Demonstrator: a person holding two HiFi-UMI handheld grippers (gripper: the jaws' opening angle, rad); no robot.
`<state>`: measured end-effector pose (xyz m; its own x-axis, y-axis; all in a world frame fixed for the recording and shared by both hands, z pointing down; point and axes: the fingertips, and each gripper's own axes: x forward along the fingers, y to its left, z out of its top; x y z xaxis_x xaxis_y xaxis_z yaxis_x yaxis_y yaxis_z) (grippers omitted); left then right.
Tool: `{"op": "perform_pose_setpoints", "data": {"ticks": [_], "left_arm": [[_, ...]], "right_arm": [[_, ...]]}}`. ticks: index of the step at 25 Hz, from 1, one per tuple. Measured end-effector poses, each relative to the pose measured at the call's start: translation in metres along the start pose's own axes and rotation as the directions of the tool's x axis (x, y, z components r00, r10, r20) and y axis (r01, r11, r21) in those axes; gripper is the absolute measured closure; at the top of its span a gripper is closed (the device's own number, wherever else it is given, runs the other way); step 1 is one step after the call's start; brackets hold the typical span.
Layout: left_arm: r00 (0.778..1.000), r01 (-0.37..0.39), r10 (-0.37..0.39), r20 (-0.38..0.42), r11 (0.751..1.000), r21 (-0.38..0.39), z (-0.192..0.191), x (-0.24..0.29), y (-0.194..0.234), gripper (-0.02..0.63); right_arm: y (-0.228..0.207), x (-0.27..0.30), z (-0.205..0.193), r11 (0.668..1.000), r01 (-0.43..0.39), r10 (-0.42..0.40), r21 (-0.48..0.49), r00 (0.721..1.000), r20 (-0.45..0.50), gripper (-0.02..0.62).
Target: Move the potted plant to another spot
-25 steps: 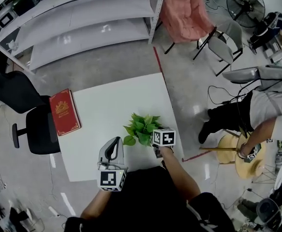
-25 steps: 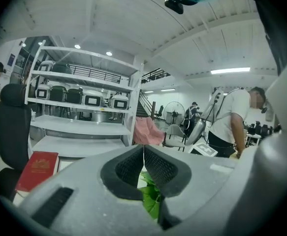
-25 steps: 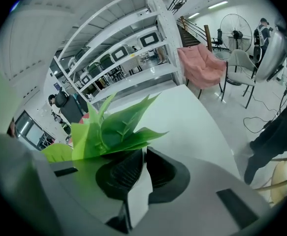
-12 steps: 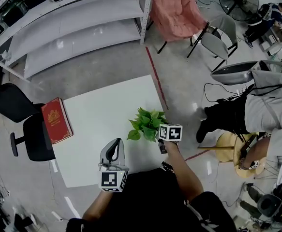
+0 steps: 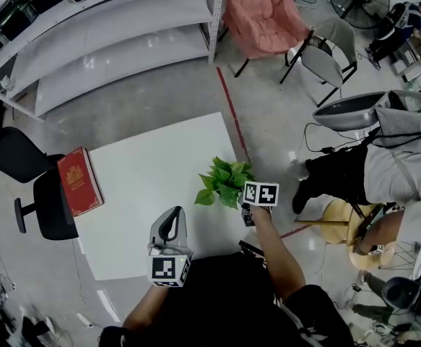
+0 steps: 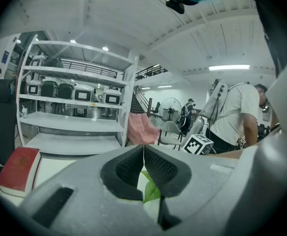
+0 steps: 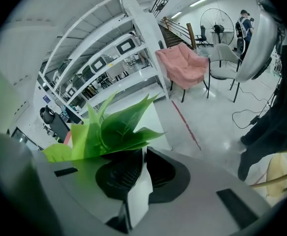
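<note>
— Where's the potted plant (image 5: 224,181)?
— At three o'clock on the white table (image 5: 152,172), by its edge. Your right gripper (image 7: 144,154) is clamped on its white pot (image 7: 138,195), with leaves spreading toward eleven o'clock.
— And my left?
— Your left gripper (image 6: 143,149) has its jaws together and empty, at the table's six o'clock. A red book (image 5: 79,181) lies at nine.

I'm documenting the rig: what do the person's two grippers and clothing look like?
Both the left gripper and right gripper have smooth light-grey shells with black ribbed pads. Each carries a white cube with black square markers. The person wears a black top.
</note>
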<state>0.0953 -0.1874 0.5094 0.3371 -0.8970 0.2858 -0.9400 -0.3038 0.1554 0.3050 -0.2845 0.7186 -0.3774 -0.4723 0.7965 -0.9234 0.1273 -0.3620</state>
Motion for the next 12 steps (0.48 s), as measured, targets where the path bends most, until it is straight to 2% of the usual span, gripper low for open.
{"op": "perform_pose_setpoints", "data": {"ticks": [12], "left_arm": [[1.0, 0.009, -0.009, -0.005, 1.0, -0.004, -0.005, 0.015, -0.007, 0.587]], "right_arm": [[-0.011, 0.009, -0.002, 0.999, -0.005, 0.006, 0.034, 1.0, -0.019, 0.563]]}}
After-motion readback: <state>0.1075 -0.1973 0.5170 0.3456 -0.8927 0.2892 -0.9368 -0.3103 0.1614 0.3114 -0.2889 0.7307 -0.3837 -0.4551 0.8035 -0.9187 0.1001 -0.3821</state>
